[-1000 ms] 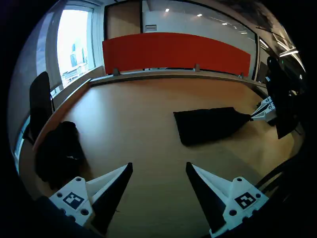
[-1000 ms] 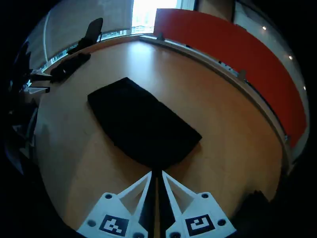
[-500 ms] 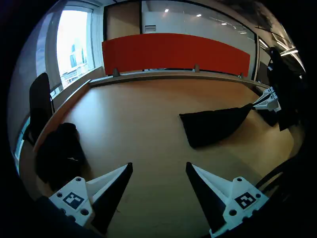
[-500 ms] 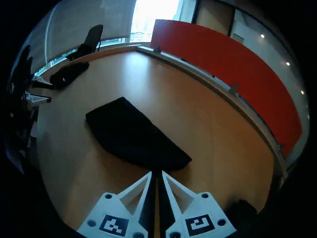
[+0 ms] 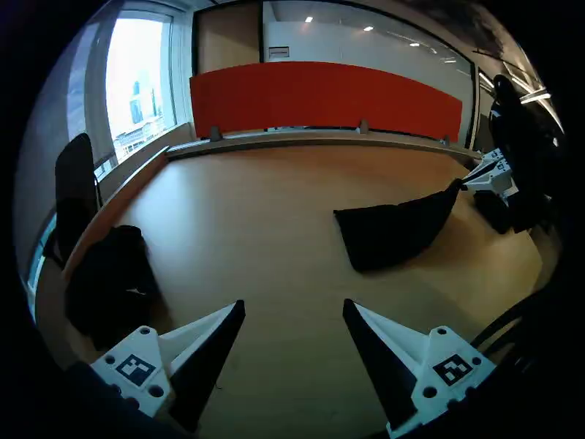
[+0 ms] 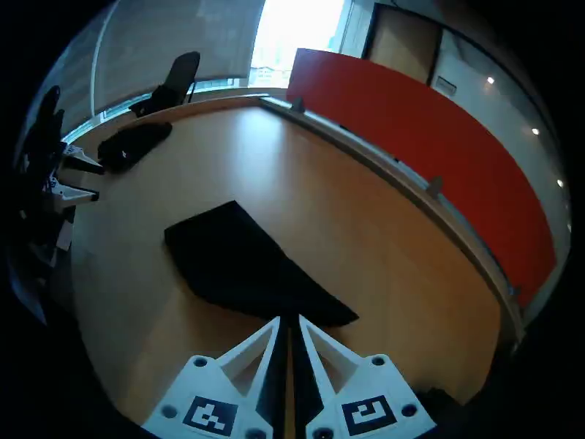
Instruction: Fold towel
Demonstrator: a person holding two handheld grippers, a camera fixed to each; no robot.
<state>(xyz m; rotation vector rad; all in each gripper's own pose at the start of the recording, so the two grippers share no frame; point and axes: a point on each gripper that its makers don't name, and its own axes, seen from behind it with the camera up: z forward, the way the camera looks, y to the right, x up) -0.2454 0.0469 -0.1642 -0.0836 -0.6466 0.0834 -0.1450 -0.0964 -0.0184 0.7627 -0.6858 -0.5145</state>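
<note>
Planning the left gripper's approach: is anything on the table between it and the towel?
Nothing visible does. Bare table lies between the open left gripper and the towel; the dark bag sits off to the side, out of the path.

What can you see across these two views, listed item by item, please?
towel: one, black, on the table, one corner held up off it
table: one, light wood, curved far edge
partition panel: one, red, along the table's far edge
bundle: one, black, maybe a bag, at the table's edge near the chair
chair: one, black, beside the table, by the window
window: one, bright, behind the chair
left gripper: one, white with black fingers, open above bare table
right gripper: one, white with black fingers, shut on the towel's raised corner
</note>
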